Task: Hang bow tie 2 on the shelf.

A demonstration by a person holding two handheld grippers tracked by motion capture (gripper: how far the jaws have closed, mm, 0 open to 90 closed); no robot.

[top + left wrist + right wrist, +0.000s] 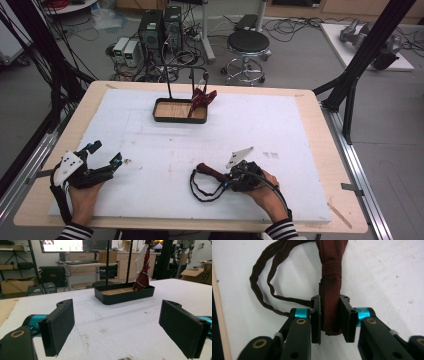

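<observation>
Dark red bow tie [331, 290] pinched inside right tool [331, 320], strap looping beside

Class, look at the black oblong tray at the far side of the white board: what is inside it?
Inside the black oblong tray: a wooden floor, two black upright rods and a hanging dark red cloth. The near wall hides part of the floor.

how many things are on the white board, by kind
dark red bow ties: 2, one on the board, one hanging on the stand
black tray with stand: 1
total: 3
</observation>
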